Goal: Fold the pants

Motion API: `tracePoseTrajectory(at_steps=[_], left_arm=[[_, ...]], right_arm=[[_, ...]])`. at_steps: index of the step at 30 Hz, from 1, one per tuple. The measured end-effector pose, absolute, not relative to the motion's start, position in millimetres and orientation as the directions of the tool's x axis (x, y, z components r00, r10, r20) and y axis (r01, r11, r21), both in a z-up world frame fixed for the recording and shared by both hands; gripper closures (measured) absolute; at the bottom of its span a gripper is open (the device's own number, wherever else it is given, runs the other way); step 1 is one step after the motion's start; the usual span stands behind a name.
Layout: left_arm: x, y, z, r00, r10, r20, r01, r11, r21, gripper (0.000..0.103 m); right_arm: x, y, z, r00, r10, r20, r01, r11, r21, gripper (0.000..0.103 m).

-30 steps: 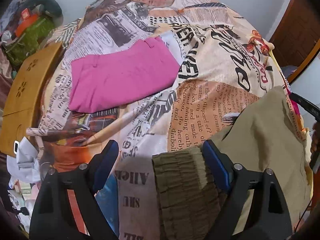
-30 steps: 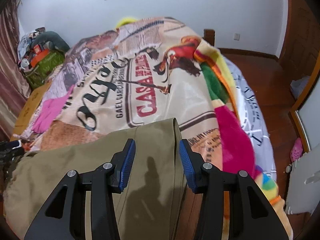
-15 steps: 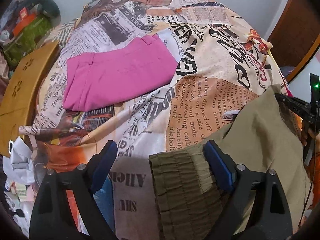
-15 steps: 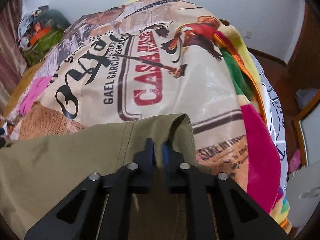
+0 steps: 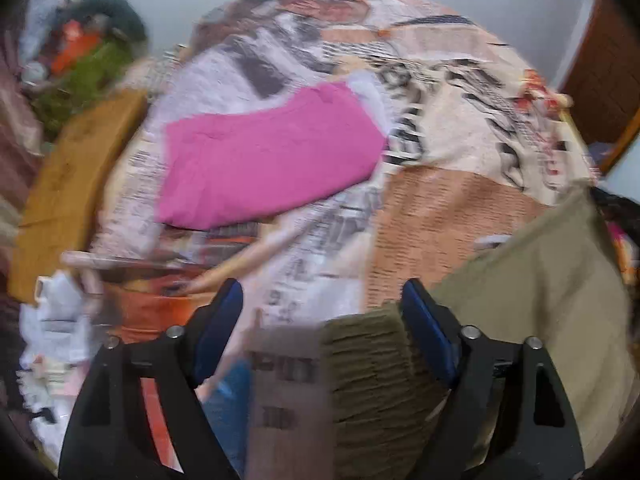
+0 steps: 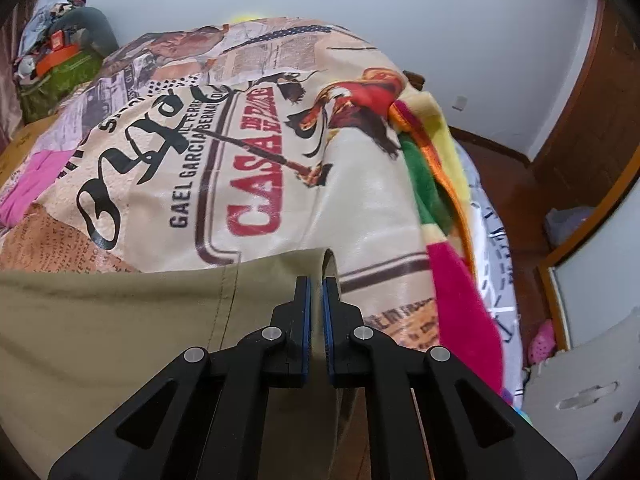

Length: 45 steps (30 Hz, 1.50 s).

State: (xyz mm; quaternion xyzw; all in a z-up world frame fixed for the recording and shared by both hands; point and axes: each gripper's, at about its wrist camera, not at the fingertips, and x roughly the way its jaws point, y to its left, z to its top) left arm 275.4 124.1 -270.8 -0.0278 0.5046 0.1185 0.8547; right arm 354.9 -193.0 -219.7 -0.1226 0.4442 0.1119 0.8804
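Observation:
Olive pants (image 5: 532,292) lie on the printed bedspread (image 5: 440,216), their ribbed waistband (image 5: 368,364) at my left gripper (image 5: 320,308). That gripper is open, its right finger touching the waistband's edge; the view is blurred. My right gripper (image 6: 316,292) is shut on the pants' leg hem (image 6: 280,276) and holds it against the bedspread (image 6: 260,160). The pants (image 6: 120,332) spread to the left in the right wrist view.
Folded pink pants (image 5: 272,152) lie further up the bed and show at the left edge in the right wrist view (image 6: 28,184). A wooden board (image 5: 68,192) and a pile of bags (image 5: 84,56) sit left. The bed's right edge drops to a wooden floor (image 6: 516,216).
My right gripper closed from open onto the olive pants' hem a second ago and still holds it. My left gripper stays open at the waistband and is moving, blurring its view.

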Motion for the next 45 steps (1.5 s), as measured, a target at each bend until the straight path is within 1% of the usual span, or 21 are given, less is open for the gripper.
tracePoseTrajectory(at_steps=[1, 2, 4, 5, 6, 8, 9, 10, 11, 12, 15, 17, 18, 19, 21, 25, 29, 35, 41, 45], left_arm=[[274.6, 125.0, -268.9, 0.454, 0.218, -0.864, -0.244, 0.963, 0.115, 0.025], [273.6, 128.4, -267.3, 0.447, 0.221, -0.867, -0.246, 0.962, 0.118, 0.025], [268.8, 138.2, -262.6, 0.439, 0.150, -0.886, -0.254, 0.966, 0.038, 0.025], [265.6, 141.7, -259.0, 0.443, 0.118, -0.888, -0.258, 0.966, 0.000, 0.025], [261.9, 143.7, -254.4, 0.452, 0.104, -0.886, -0.259, 0.966, -0.019, 0.025], [256.4, 142.6, -245.4, 0.468, 0.118, -0.876, -0.259, 0.966, -0.009, 0.025], [253.9, 140.6, -240.7, 0.477, 0.128, -0.869, -0.257, 0.967, 0.001, 0.025], [253.4, 138.4, -237.0, 0.483, 0.128, -0.866, -0.249, 0.968, 0.004, 0.025], [251.8, 134.9, -232.5, 0.489, 0.120, -0.864, -0.235, 0.972, 0.002, 0.025], [250.6, 131.4, -229.4, 0.495, 0.113, -0.862, -0.223, 0.975, -0.001, 0.025], [250.6, 116.8, -219.3, 0.509, 0.085, -0.856, -0.174, 0.985, -0.006, 0.023], [255.2, 105.8, -214.9, 0.515, 0.051, -0.856, -0.136, 0.990, -0.023, 0.018], [258.6, 101.8, -213.8, 0.514, 0.038, -0.857, -0.123, 0.992, -0.029, 0.017], [261.4, 96.7, -213.7, 0.510, 0.023, -0.860, -0.107, 0.994, -0.037, 0.017], [269.4, 87.3, -214.9, 0.500, -0.011, -0.866, -0.073, 0.996, -0.055, 0.016], [286.0, 71.5, -228.2, 0.454, -0.036, -0.890, -0.038, 0.997, -0.060, 0.014], [297.2, 58.2, -247.2, 0.398, -0.049, -0.916, 0.001, 0.999, -0.053, 0.014], [298.9, 49.1, -271.9, 0.333, -0.034, -0.942, 0.050, 0.999, -0.018, 0.014], [283.3, 42.3, -270.9, 0.360, 0.023, -0.933, 0.095, 0.994, 0.061, 0.012], [273.2, 45.7, -267.9, 0.371, 0.019, -0.928, 0.087, 0.995, 0.055, 0.012]], right_arm=[[355.1, -194.2, -215.8, 0.586, 0.077, -0.807, -0.295, 0.947, -0.124, 0.098], [354.6, -197.3, -209.6, 0.595, 0.067, -0.801, -0.282, 0.951, -0.130, 0.098], [351.7, -201.9, -201.3, 0.598, 0.068, -0.799, -0.270, 0.955, -0.120, 0.098], [349.7, -204.0, -195.2, 0.602, 0.069, -0.795, -0.264, 0.958, -0.116, 0.096], [347.0, -205.1, -189.2, 0.609, 0.068, -0.790, -0.259, 0.959, -0.117, 0.092], [340.9, -206.7, -176.4, 0.616, 0.088, -0.783, -0.268, 0.958, -0.103, 0.091], [337.8, -206.3, -170.6, 0.618, 0.095, -0.780, -0.269, 0.958, -0.096, 0.085], [334.8, -205.8, -165.2, 0.619, 0.104, -0.779, -0.270, 0.959, -0.086, 0.074], [330.0, -205.0, -158.9, 0.618, 0.128, -0.775, -0.279, 0.958, -0.064, 0.068], [324.0, -203.3, -152.4, 0.618, 0.162, -0.769, -0.296, 0.954, -0.037, 0.059], [307.6, -193.1, -140.1, 0.591, 0.256, -0.765, -0.364, 0.931, 0.030, 0.058], [299.1, -181.9, -137.2, 0.549, 0.323, -0.771, -0.415, 0.906, 0.084, 0.058], [294.3, -174.7, -136.9, 0.525, 0.351, -0.775, -0.438, 0.893, 0.107, 0.054], [290.4, -167.2, -137.5, 0.508, 0.371, -0.778, -0.455, 0.882, 0.123, 0.048], [281.5, -154.5, -139.9, 0.477, 0.407, -0.779, -0.487, 0.860, 0.151, 0.042], [273.5, -132.0, -154.4, 0.392, 0.450, -0.802, -0.531, 0.823, 0.202, 0.036], [277.3, -114.9, -178.2, 0.300, 0.457, -0.837, -0.531, 0.809, 0.251, 0.035], [277.6, -102.7, -211.8, 0.177, 0.450, -0.875, -0.518, 0.799, 0.306, 0.035], [260.4, -102.7, -213.2, 0.142, 0.420, -0.896, -0.560, 0.781, 0.277, 0.035], [247.9, -107.3, -209.9, 0.135, 0.408, -0.903, -0.573, 0.775, 0.265, 0.035]])
